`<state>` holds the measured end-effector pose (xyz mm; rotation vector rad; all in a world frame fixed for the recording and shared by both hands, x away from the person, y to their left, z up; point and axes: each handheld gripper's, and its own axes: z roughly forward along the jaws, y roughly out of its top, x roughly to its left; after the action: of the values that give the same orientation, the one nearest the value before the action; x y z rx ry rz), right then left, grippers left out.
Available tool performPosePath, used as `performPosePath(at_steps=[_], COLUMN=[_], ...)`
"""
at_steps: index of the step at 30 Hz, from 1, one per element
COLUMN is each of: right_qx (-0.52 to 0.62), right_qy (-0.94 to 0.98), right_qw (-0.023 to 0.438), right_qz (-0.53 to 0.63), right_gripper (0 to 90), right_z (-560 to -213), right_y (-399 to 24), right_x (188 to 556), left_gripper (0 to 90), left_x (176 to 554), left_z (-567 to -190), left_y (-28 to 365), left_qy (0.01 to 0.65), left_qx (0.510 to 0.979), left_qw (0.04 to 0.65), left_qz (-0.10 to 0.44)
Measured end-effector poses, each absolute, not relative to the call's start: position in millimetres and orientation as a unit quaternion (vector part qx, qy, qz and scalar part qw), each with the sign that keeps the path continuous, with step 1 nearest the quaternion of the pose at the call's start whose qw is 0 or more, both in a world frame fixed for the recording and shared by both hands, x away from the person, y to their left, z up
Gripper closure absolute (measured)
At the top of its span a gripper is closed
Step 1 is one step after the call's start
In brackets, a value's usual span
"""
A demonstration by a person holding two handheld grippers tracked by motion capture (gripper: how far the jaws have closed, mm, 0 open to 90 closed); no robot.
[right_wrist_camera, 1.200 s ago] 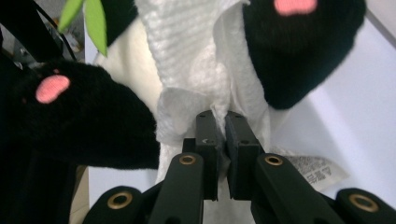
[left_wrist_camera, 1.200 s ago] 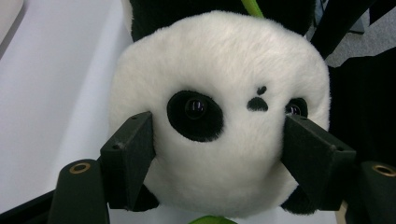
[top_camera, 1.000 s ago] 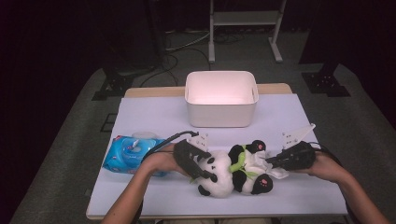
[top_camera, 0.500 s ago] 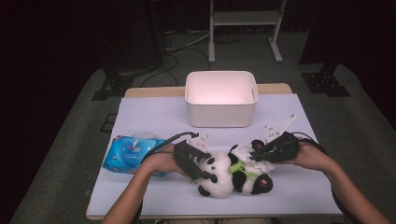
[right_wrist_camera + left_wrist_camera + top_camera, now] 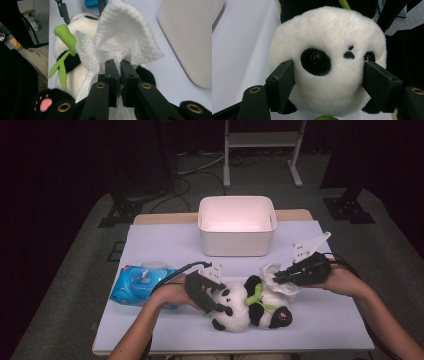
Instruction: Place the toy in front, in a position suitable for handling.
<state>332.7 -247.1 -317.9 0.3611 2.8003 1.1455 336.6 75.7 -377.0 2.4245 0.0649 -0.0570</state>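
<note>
Plush panda (image 5: 250, 305) lies on its back at the near middle of the white table (image 5: 165, 240), head toward the left, feet toward the right. Left gripper (image 5: 216, 306) clamps the panda's head: in the left gripper view the two black pads (image 5: 280, 87) press into the white fur on either side of the face (image 5: 327, 62), one beside each eye patch. Right gripper (image 5: 276, 277) is closed tight on a white wet wipe (image 5: 277, 279), held over the panda's belly; in the right gripper view the jaws meet on a bunched fold of the wipe (image 5: 122, 42), the rest fanning out above them, with the panda's green bamboo sprig (image 5: 65, 47) just to its left and a black paw with a pink pad (image 5: 46, 103) at the near left. Blue wipe pack (image 5: 137, 285) lies at the left of the table, near the person's left forearm. White bin (image 5: 236, 225) stands at the far middle, well apart from the panda.
</note>
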Motion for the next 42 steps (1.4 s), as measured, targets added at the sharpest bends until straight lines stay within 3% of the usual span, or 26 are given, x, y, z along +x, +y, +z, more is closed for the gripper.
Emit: performPosePath(at_steps=[11,33,42], right_qx=[0.148,0.081,0.082], right_qy=[0.911,0.932,0.933], right_qw=[0.049,0.010,0.006], right_qz=[0.381,0.354,0.351], right_gripper=[84.3,84.1,84.3], right_z=[-320.2,-332.7,-334.1], right_y=[-270.3,-190.9,-193.8], right_x=[336.1,349.3,345.4], left_gripper=[27.7,27.5,26.6], left_x=[336.9,333.9,334.2], left_z=[-377.0,-376.4,-375.4], left_y=[74.3,73.0,73.2], left_qy=[0.022,0.018,0.021], left_qx=[0.936,0.937,0.938], left_qw=[0.350,0.347,0.344], left_qz=[-0.024,-0.024,-0.025])
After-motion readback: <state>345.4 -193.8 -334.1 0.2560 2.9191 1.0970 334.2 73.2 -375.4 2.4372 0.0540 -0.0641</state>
